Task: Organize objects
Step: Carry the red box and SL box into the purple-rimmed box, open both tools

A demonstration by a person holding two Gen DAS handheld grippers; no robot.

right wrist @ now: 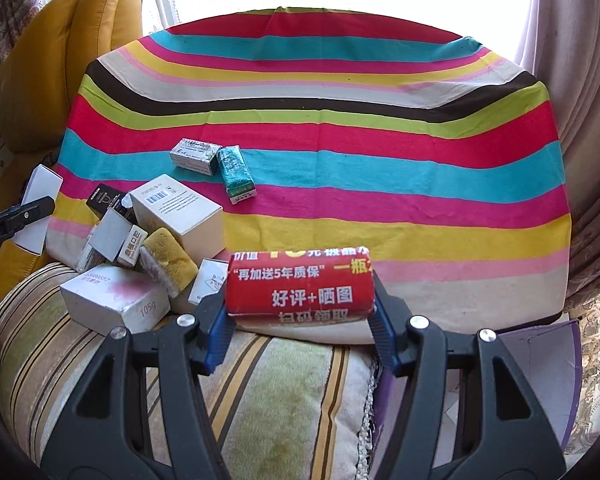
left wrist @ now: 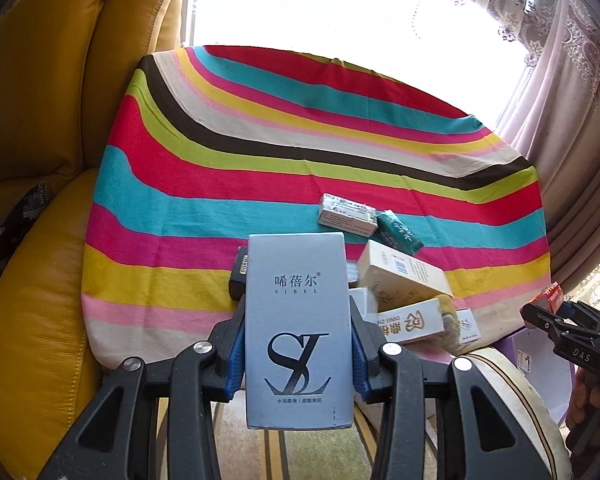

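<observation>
My left gripper [left wrist: 298,344] holds a pale blue carton [left wrist: 298,332] marked SIBEL upright, jaws pressed against its two long sides, above the near edge of the striped cloth [left wrist: 260,152] that covers the counter. My right gripper [right wrist: 300,312] is clamped on a red box [right wrist: 300,282] with white Chinese print, lying crosswise between the blue pads. Below both grippers runs a striped cushion [right wrist: 280,392].

Just past it, at the cloth's near left corner in the right wrist view, lies a loose heap of cartons: a white box [right wrist: 114,300] with a pink smear, a yellow sponge [right wrist: 168,256] leaning on it, a cream box [right wrist: 178,210] with a barcode, and a black carton [right wrist: 106,200] behind, all touching or overlapping. None of the cartons shows its contents; all appear closed.

Farther out on the blue stripe, a small white-and-green box [right wrist: 196,156] and a teal packet [right wrist: 236,174] lie side by side, touching at one end. A yellow leather armchair [left wrist: 40,120] stands beside the counter, curtains [left wrist: 560,100] beyond.
</observation>
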